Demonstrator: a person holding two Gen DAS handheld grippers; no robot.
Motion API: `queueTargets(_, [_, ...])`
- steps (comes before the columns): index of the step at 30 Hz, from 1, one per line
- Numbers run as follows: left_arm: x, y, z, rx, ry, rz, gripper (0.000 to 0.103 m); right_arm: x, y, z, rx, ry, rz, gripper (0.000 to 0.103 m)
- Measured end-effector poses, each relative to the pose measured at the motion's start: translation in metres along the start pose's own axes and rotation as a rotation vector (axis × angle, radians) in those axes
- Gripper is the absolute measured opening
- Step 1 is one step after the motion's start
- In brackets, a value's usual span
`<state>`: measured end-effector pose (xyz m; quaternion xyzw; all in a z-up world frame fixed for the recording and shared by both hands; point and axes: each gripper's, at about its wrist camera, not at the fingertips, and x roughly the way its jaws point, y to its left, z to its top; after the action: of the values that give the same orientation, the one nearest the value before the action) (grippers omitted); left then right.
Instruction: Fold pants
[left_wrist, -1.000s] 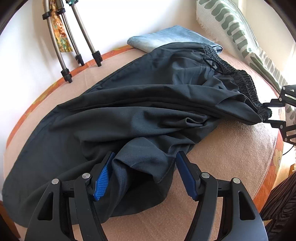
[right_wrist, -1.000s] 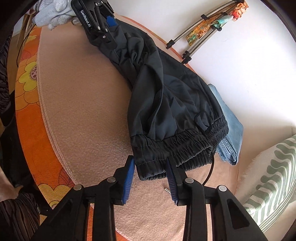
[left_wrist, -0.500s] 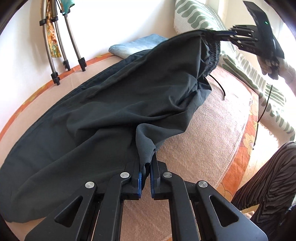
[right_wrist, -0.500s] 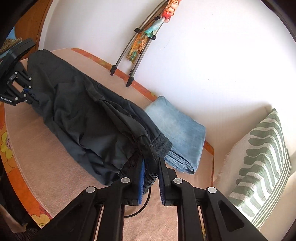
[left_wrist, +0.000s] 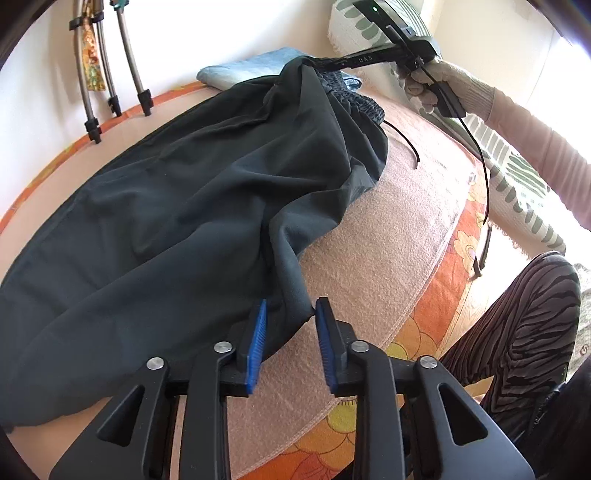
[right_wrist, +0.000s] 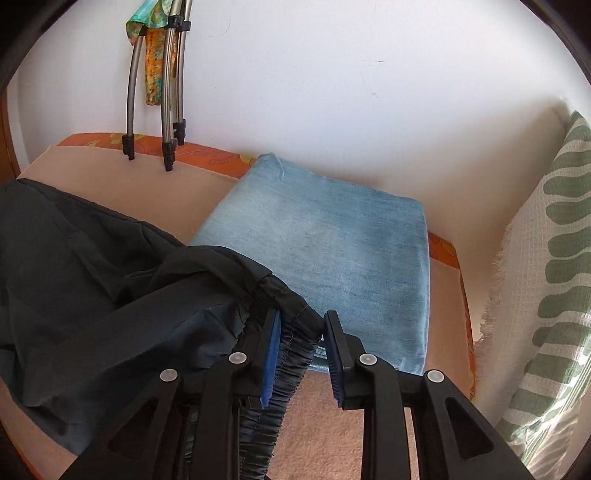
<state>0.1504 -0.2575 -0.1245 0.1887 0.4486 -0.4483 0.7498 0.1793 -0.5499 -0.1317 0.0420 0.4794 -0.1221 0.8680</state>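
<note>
We have the dark pants (left_wrist: 192, 206) spread lengthwise across the bed (left_wrist: 391, 236), one leg laid over the other, the legs running toward the far left corner and the elastic waistband (right_wrist: 273, 373) near the folded blue jeans (right_wrist: 332, 251) by the wall. Our left hand-held gripper (left_wrist: 290, 332) sits at the front edge of the bed with its blue-padded fingers (left_wrist: 256, 336) apart; a ridge of pant fabric rises between them and brushes the right finger, but nothing is pinched. Our right hand-held gripper (right_wrist: 301, 354) hovers at the waistband end, its jaws likewise parted, the gathered elastic draped against the left finger and hanging loose below it. From the left wrist view, the right tool appears raised above the bed with the waistband hooked up on it.

We judge the lengthwise fold, leg onto leg, to be just laid down and both grips let go, so the fabric rests on its own weight apart from the corner caught on the right finger. The next move, as we read it, calls for freeing that corner, flattening the bunched seat area, then taking hold at the waistband and at the hems to bring one end over the other. A striped cushion (right_wrist: 554, 277) leans at the right edge and metal legs (right_wrist: 168, 110) stand against the wall.
</note>
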Motion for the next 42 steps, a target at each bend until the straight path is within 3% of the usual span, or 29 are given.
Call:
queueTargets(4, [-0.033, 0.031, 0.008, -0.057, -0.09, 0.05, 0.036, -0.017, -0.02, -0.021, 0.118, -0.031, 0.086, 0.043])
queueTargets(7, [-0.038, 0.067, 0.025, -0.068, -0.136, 0.153, 0.036, -0.025, -0.028, -0.034, 0.203, -0.048, 0.155, 0.055])
queueTargets(14, [0.014, 0.152, 0.081, -0.057, -0.084, 0.262, 0.049, -0.01, -0.018, -0.044, 0.229, -0.01, 0.205, 0.062])
queueTargets(19, [0.052, 0.178, 0.098, -0.012, -0.004, 0.214, 0.056, 0.002, -0.012, -0.045, 0.217, 0.012, 0.231, 0.063])
queueTargets(22, [0.07, 0.182, 0.099, 0.035, 0.04, 0.23, 0.058, 0.008, -0.014, -0.044, 0.231, 0.016, 0.241, 0.076])
queueTargets(29, [0.096, 0.201, 0.09, 0.001, 0.072, 0.211, 0.058, 0.027, -0.019, -0.047, 0.281, 0.035, 0.33, 0.083])
queueTargets(30, [0.096, 0.199, 0.087, 0.012, 0.067, 0.217, 0.055, 0.03, -0.019, -0.048, 0.286, 0.042, 0.339, 0.083])
queueTargets(31, [0.095, 0.198, 0.085, 0.01, 0.057, 0.202, 0.043, 0.032, -0.019, -0.05, 0.292, 0.05, 0.349, 0.083])
queueTargets(33, [0.092, 0.196, 0.083, 0.001, 0.037, 0.185, 0.007, 0.037, -0.018, -0.053, 0.295, 0.062, 0.359, 0.083])
queueTargets(36, [0.087, 0.187, 0.08, 0.041, 0.019, 0.25, 0.003, 0.042, -0.016, -0.058, 0.296, 0.076, 0.382, 0.084])
queueTargets(40, [0.068, 0.182, 0.078, 0.03, -0.047, 0.266, 0.002, 0.048, -0.006, -0.064, 0.283, 0.113, 0.432, 0.086])
queueTargets(42, [0.062, 0.185, 0.079, 0.039, -0.058, 0.309, 0.001, 0.046, -0.001, -0.065, 0.253, 0.11, 0.419, 0.087])
